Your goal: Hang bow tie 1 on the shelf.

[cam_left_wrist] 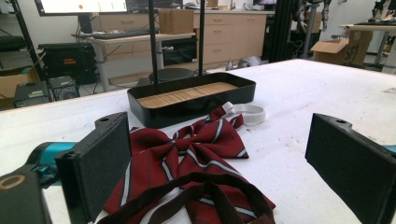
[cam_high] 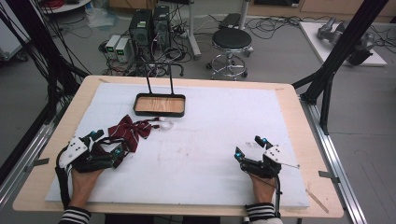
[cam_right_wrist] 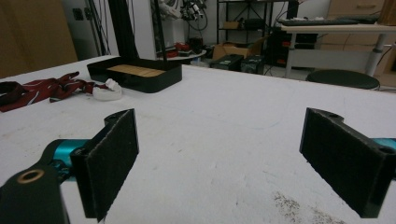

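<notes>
High view
- Table [cam_high: 299,140]: it is carrying a white mat over a pale wooden top.
- Bow tie [cam_high: 128,132]: the dark red striped piece is lying on the left half of the table, between the left edge and the centre, with its white strap [cam_high: 164,123] trailing toward the tray.
- Tray [cam_high: 159,105]: the black tray with a wooden floor is standing near the far edge, left of centre, and two thin black posts are rising from it.
- Left gripper [cam_high: 107,142]: it is resting near the left edge toward the near corner, with its jaws standing apart and pointing at the bow tie; one jaw tip is lying against the dark band of the tie.
- Right gripper [cam_high: 250,146]: it is resting on the right half near the near edge, well apart from the bow tie, jaws standing wide with nothing between them.

Left gripper view
- Left gripper [cam_left_wrist: 224,163]: both black jaws are standing wide apart and are pressing on nothing.
- Bow tie [cam_left_wrist: 196,154]: it is lying flat between the jaws, reaching toward the tray.
- Tray [cam_left_wrist: 191,98]: it is sitting just beyond the bow tie.

Right gripper view
- Right gripper [cam_right_wrist: 224,154]: the jaws are spreading wide over bare mat.
- Bow tie [cam_right_wrist: 42,91]: it is lying far off at the left, beside the tray [cam_right_wrist: 135,72].
</notes>
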Demonstrator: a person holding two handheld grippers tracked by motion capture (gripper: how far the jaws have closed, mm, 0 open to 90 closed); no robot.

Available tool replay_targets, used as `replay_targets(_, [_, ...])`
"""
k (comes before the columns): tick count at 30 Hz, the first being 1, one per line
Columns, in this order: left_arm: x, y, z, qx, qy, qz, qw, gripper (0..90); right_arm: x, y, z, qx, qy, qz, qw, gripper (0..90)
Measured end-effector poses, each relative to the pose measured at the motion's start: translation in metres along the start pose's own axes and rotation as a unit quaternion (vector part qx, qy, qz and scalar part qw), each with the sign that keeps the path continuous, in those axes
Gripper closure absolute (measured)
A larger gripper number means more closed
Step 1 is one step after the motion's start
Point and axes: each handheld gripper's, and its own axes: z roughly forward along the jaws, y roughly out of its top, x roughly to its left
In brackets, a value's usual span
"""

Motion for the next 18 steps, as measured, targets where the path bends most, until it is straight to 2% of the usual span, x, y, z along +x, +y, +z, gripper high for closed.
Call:
replay_targets(14, [-0.0004, -0.0001, -0.0002, -0.002, 0.001, 0.002, 1.0, 7.5, 0.0004, -0.0001, -0.0005, -0.002, -0.002, 0.0, 1.0, 10.9])
replay_targets(18, [0.0014, 0.0, -0.0003, -0.001, -0.001, -0.007, 1.0, 7.5, 0.0007, -0.0002, -0.0007, -0.001, -0.004, 0.0, 1.0, 10.9])
